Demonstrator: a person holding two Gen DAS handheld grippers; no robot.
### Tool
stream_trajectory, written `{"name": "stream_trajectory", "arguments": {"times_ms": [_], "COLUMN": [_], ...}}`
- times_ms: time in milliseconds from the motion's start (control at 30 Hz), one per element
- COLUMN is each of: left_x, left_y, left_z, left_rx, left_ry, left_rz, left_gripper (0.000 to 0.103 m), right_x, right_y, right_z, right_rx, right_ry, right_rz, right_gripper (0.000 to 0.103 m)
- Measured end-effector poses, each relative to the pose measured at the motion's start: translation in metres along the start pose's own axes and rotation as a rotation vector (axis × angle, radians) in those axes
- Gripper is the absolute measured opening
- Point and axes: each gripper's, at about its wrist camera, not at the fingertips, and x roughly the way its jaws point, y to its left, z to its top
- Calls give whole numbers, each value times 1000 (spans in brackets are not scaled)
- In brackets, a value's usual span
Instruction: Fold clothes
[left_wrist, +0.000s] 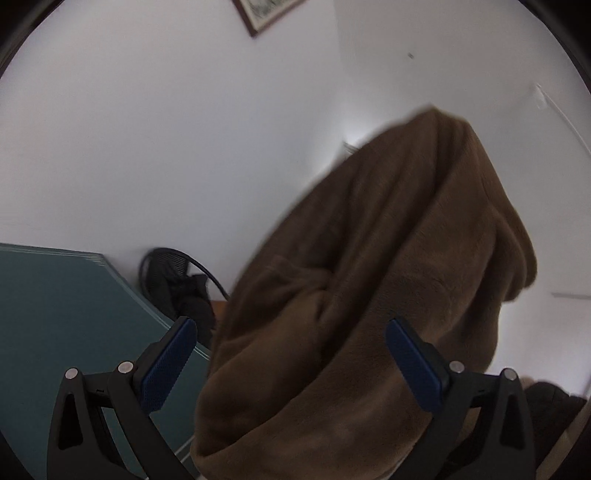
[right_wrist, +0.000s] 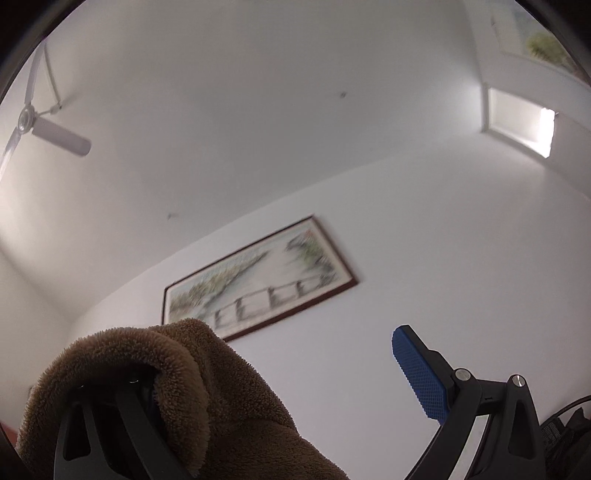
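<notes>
Left gripper (left_wrist: 291, 365) tilted upward toward the white wall, blue-padded fingers (left_wrist: 168, 369) spread wide — gripping nothing, though the brown fleece garment (left_wrist: 369, 277) hangs bunched between and beyond them, right of the teal table (left_wrist: 55, 314). Right gripper (right_wrist: 284, 376) pitched steeply at the ceiling, also released — fleece draped over its left finger, framed landscape painting (right_wrist: 258, 277) far ahead.

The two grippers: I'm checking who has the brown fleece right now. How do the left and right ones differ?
The left gripper has both blue pads bare and the fleece hanging in front of it; the right gripper has the fleece draped over one finger, hiding that pad. The left points across a teal surface; the right points up at the ceiling fan and painting. Both stand open, neither pinching.
</notes>
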Motion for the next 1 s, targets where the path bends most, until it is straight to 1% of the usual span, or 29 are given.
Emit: {"name": "stream_trajectory", "arguments": {"times_ms": [33,100,200,267,367,433,467,500,533,567,600,633,667,700,733,800,833,900,933,1000], "left_x": [9,26,49,65,90,101,105,107,108,111,113,113,111,106,100,81,68,39,14,-21], "left_y": [-7,-19,-36,-41,-46,-48,-50,-52,-54,-57,-59,-62,-65,-67,-70,-71,-73,-80,-87,-101], "left_z": [-2,0,-5,-7,-13,-16,-17,-18,-18,-19,-19,-18,-17,-13,-10,2,11,24,26,35], "left_rx": [22,74,152,166,130,111,107,106,104,105,107,111,122,129,136,128,127,135,134,124], "left_ry": [23,61,105,141,203,216,221,220,220,220,224,219,199,173,147,61,2,-130,-204,-342], "left_rz": [-27,-62,-96,-108,-161,-180,-183,-176,-169,-143,-106,-69,-30,17,63,147,212,317,366,451], "left_gripper": [103,103,103,103,103,98,89,75,67,50,34,27,17,14,13,12,12,12,12,12], "right_x": [4,8,6,9,13,12,11,9,6,3,1,-2,-6,-6,-5,-5,-5,-6,-6,-8], "right_y": [1,1,-3,-7,-12,-13,-14,-15,-15,-14,-13,-12,-11,-8,-6,-1,1,4,5,2], "right_z": [-5,-18,-36,-42,-47,-49,-49,-49,-49,-50,-50,-51,-52,-53,-55,-60,-63,-69,-73,-77], "right_rx": [-6,-17,-29,-26,-32,-38,-41,-47,-59,-75,-102,-138,-175,-218,-264,-360,-411,-494,-532,-547], "right_ry": [32,78,95,104,118,124,126,129,129,126,120,112,104,97,91,77,70,51,41,45], "right_rz": [15,16,-18,-30,-38,-37,-36,-38,-47,-64,-96,-136,-169,-203,-234,-289,-317,-378,-409,-437], "right_gripper": [102,102,102,102,102,102,102,102,102,102,102,102,102,102,102,102,102,102,102,102]}}
